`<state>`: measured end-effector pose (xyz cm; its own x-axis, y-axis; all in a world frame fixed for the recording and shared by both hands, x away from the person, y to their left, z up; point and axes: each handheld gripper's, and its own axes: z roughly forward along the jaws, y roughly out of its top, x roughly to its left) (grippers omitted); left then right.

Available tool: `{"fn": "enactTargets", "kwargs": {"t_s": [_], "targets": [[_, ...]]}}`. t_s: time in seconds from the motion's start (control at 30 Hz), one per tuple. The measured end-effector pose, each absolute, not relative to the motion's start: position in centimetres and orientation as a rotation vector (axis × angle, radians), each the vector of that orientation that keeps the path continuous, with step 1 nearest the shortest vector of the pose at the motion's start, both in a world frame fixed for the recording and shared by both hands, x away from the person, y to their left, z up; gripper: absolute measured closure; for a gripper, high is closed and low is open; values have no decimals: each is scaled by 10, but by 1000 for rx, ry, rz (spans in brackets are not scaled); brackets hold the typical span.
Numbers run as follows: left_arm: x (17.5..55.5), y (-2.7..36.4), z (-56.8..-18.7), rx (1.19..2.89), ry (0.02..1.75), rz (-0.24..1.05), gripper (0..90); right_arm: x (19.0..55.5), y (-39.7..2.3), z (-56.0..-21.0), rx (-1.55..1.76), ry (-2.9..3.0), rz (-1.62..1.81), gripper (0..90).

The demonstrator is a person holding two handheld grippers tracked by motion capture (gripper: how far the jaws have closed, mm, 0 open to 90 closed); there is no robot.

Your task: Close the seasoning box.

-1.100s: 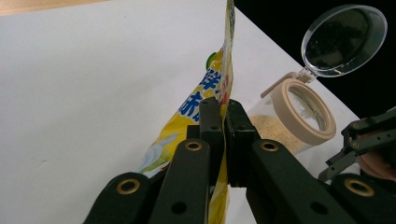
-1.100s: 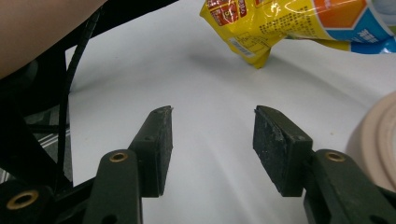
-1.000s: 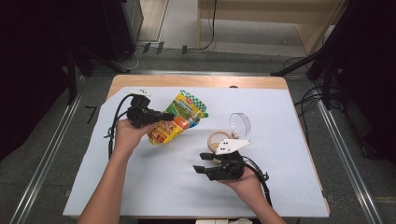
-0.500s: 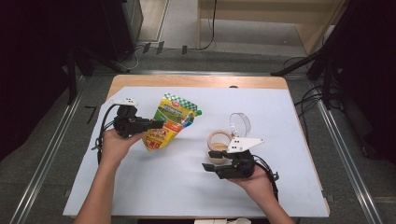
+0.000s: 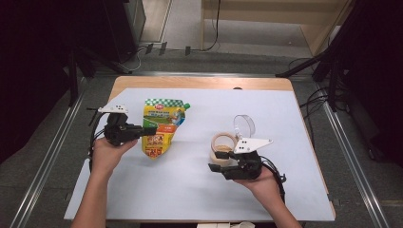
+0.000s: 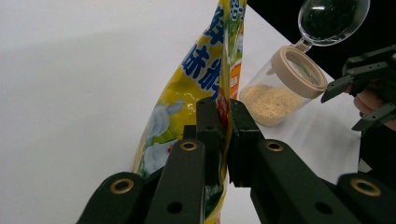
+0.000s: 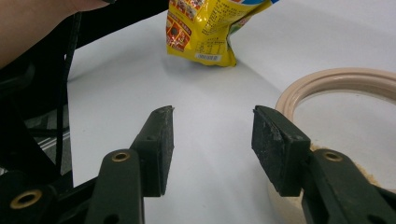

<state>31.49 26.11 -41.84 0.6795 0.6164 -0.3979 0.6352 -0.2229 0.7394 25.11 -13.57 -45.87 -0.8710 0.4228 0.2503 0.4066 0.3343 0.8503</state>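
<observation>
While I'm clamping the pouch [image 6: 201,79] in the left tool [image 6: 223,135], its jaws just easing, right tool [image 7: 212,140] is idling half-wide, empty, beside the jar [image 5: 222,146]; next I'm judging: tip pouch over jar.

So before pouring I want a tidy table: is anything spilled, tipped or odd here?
No spill shows. The jar stands upright, lid flipped open, by the open right gripper. The pouch is off the table, pinched at its edge by the left gripper.
</observation>
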Motion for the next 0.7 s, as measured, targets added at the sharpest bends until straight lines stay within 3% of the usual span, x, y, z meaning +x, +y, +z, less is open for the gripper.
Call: {"fn": "enactTargets", "kwargs": {"t_s": [0.23,0.53,0.7], "targets": [[308,270,-421,1907,976,-36,850,252,-132,-459,773,2564,1603,496],[301,276,-416,1869,948,-87,679,253,-125,-459,740,2595,1571,498],[297,277,-406,1874,944,-53,657,253,-123,-459,736,2602,1557,499]]}}
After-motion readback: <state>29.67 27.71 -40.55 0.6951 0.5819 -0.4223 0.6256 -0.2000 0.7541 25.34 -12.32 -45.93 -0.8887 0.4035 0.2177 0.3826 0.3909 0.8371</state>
